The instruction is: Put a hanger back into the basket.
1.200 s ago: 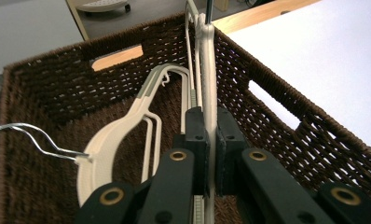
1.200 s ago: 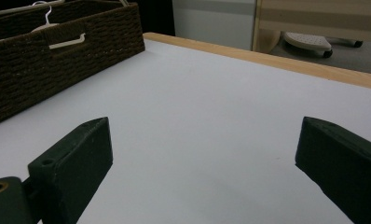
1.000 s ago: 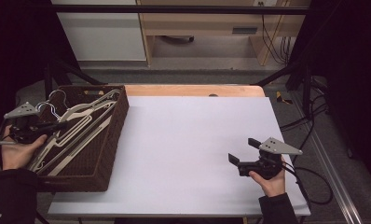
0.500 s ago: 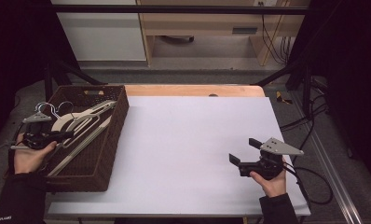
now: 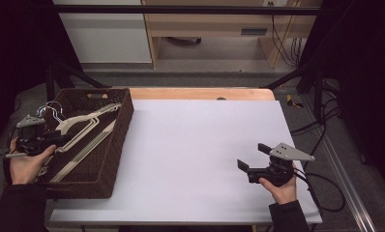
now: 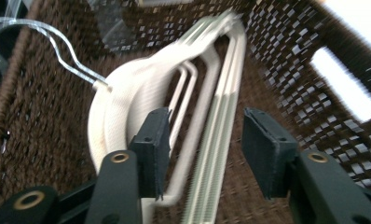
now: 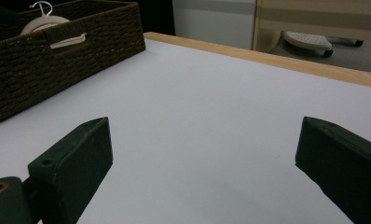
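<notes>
Cream hangers point(image 6: 207, 116) lie in the wicker basket point(image 5: 114, 164) at table's left; your left gripper point(image 6: 202, 144), jaws just opening, straddles them unclamped. Your right gripper point(image 5: 251, 157) rests wide apart, empty, on the table point(image 5: 195, 145).

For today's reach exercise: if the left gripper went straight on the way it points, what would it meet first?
Probably the cream hangers lying between the left gripper's open jaws, then the basket's woven floor.
</notes>
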Motion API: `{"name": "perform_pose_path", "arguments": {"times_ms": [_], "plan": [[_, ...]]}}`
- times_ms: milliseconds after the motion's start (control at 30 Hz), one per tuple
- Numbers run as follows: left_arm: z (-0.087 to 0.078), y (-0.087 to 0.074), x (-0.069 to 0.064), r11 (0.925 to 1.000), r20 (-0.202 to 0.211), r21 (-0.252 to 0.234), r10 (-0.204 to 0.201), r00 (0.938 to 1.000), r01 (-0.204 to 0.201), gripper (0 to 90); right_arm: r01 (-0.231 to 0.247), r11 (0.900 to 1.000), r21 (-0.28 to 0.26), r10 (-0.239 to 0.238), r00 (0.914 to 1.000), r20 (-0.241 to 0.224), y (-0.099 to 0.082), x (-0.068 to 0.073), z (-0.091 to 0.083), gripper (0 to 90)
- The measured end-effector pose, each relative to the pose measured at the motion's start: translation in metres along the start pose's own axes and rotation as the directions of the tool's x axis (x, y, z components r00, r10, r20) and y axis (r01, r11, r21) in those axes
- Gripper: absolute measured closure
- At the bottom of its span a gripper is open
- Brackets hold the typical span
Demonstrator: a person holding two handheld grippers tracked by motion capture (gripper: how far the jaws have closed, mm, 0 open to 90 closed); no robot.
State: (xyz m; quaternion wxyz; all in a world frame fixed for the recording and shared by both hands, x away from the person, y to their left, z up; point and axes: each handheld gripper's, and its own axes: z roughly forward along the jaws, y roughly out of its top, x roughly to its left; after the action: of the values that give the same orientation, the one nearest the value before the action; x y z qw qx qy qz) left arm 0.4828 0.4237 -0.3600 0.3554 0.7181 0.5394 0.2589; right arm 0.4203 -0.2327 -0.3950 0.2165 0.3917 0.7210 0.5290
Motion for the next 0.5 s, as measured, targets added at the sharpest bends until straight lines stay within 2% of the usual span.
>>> {"name": "perform_pose_path", "arguments": {"times_ms": [100,133,233,267,300,400,500], "plan": [[-0.010,0.001,-0.014,0.9979,0.018,-0.064,-0.008,0.9998,0.009,48.6,0.006,1.0000,0.002,-0.006,1.0000,-0.003,0.000,-0.001,-0.002,4.1],[-0.014,0.002,-0.019,0.9967,0.028,-0.081,0.010,0.9996,-0.007,47.3,0.007,1.0000,0.003,-0.007,1.0000,-0.006,-0.001,-0.001,-0.002,4.1],[-0.025,0.003,-0.039,0.9866,0.083,-0.162,0.034,0.9960,-0.020,42.0,0.006,1.0000,0.000,-0.006,1.0000,0.003,-0.001,-0.003,-0.004,4.0],[-0.028,0.003,-0.046,0.9815,0.106,-0.190,0.044,0.9934,-0.023,37.4,-0.003,1.0000,-0.005,0.003,1.0000,0.006,-0.001,-0.003,-0.006,3.9],[-0.031,0.002,-0.053,0.9769,0.128,-0.212,0.052,0.9904,-0.024,37.4,-0.003,1.0000,-0.005,0.003,1.0000,0.006,-0.001,-0.003,-0.006,3.9],[-0.035,0.001,-0.075,0.9615,0.165,-0.272,0.090,0.9821,-0.043,30.5,-0.001,1.0000,-0.008,0.001,1.0000,0.008,-0.002,-0.005,-0.010,3.8],[-0.035,0.000,-0.096,0.9511,0.201,-0.303,0.126,0.9715,-0.061,22.9,-0.003,0.9999,-0.011,0.003,0.9999,0.011,-0.002,-0.007,-0.013,3.6]]}}
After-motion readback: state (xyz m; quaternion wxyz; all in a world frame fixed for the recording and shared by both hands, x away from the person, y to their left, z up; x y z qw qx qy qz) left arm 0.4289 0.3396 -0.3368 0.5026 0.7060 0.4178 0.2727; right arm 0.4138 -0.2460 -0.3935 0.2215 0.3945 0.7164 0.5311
